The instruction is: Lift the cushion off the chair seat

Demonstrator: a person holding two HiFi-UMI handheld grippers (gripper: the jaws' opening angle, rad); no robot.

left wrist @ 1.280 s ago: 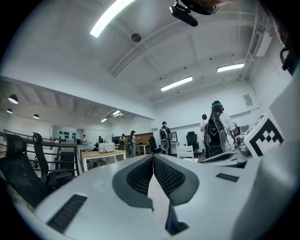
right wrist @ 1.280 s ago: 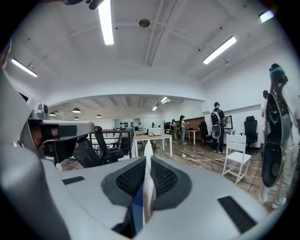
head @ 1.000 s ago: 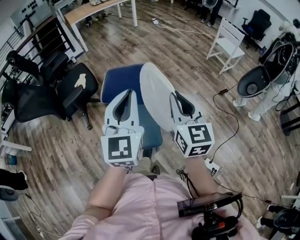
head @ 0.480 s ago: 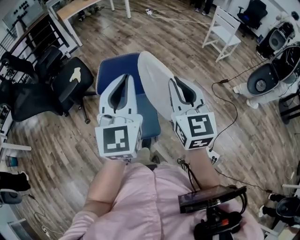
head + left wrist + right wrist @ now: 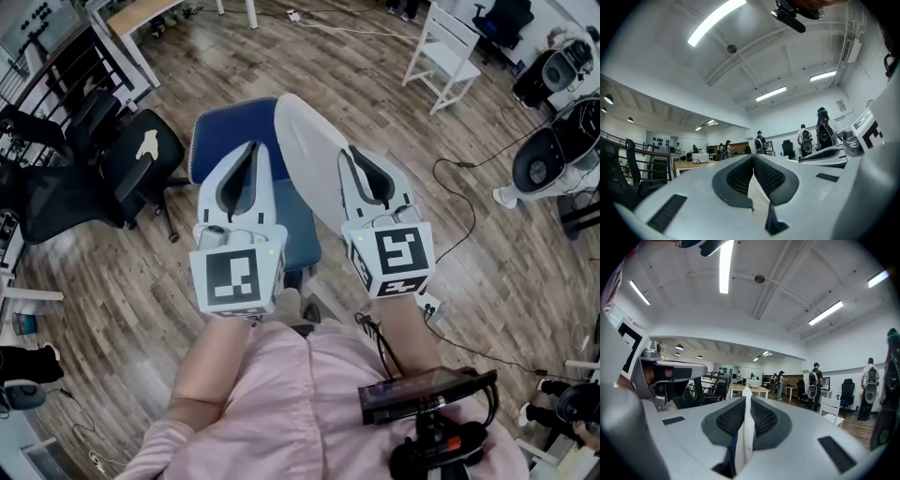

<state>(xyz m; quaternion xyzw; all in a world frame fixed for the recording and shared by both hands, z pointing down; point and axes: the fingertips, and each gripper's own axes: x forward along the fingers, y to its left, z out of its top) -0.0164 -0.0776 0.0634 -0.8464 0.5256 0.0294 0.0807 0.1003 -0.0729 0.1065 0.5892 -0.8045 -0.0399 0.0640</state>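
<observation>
A white oval cushion (image 5: 307, 159) stands tilted on its edge above the blue chair seat (image 5: 210, 148). My right gripper (image 5: 344, 152) is shut on the cushion's near right edge. The right gripper view shows the white cushion edge (image 5: 746, 427) pinched between the dark pads, and both grippers point up towards the ceiling. My left gripper (image 5: 250, 148) hovers over the blue seat just left of the cushion. Its jaws (image 5: 753, 157) are pressed together with nothing between them.
A black office chair (image 5: 131, 159) stands left of the blue seat, with dark railings behind it. A white wooden chair (image 5: 448, 52) is at the back right, and cables (image 5: 464, 202) run over the wood floor. Grey machines (image 5: 544, 155) stand at the right. A desk (image 5: 141, 14) is at the back left.
Both grippers have come slightly up and nearer the camera, and the cushion has stayed in the right one. The chair sits a little farther back in view.
</observation>
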